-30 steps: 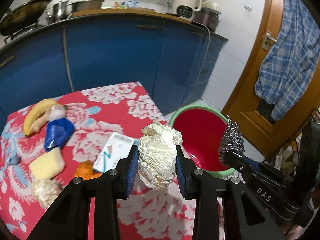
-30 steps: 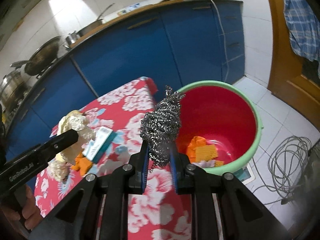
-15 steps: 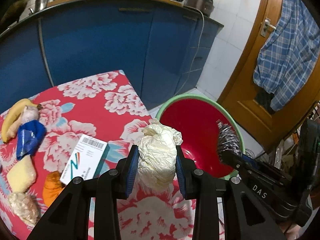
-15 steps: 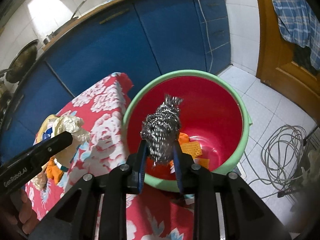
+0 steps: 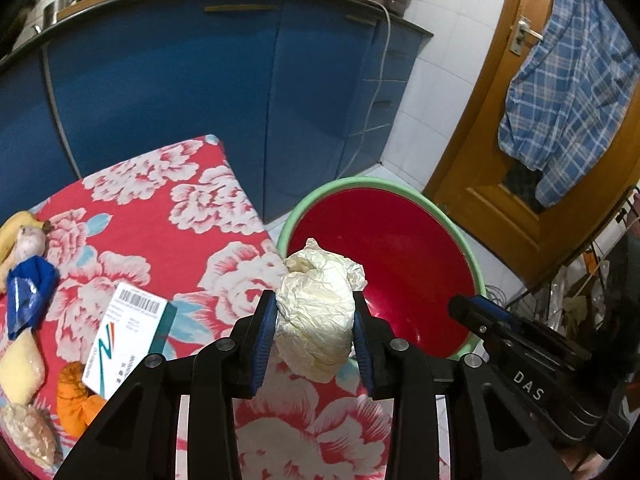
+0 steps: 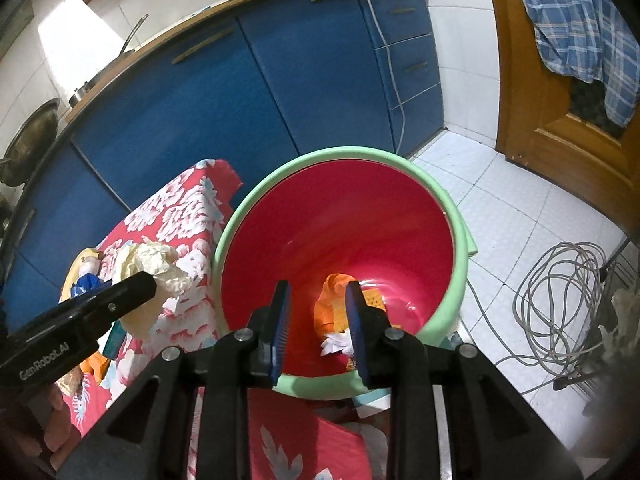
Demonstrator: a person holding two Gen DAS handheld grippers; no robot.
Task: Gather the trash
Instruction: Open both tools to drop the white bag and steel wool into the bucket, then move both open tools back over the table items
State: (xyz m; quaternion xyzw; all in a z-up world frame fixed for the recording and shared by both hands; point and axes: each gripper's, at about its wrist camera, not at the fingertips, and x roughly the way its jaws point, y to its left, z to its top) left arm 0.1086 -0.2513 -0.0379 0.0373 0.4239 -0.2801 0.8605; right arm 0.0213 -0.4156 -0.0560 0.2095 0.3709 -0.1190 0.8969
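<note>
Paper ball: we see a crumpled cream paper ball (image 5: 316, 316) sitting between the blue pads of the left claw (image 5: 316, 334), both pads against its sides, at the table's edge by the bucket's near rim.
Paper ball, look: wrinkled, off-white, roughly fist-shaped, with a torn flap poking up at the top.
Left claw: its jaws are easing apart, yet we still see the pads touching the paper.
Right claw: the right claw (image 6: 318, 330) stands open over the bucket with nothing between its pads.
Bucket: a red bucket with a pale green rim (image 6: 460, 280) stands on the tiled floor just beside the table; at its bottom we make out orange peel (image 6: 334, 300) and some yellow and white scraps.
Table: a red cloth with white flowers (image 5: 192, 216) covers it.
Left on the table: a white card with a barcode (image 5: 124, 340), an orange lump (image 5: 72, 396), a blue wrapper (image 5: 28, 296), a banana (image 5: 12, 232).
</note>
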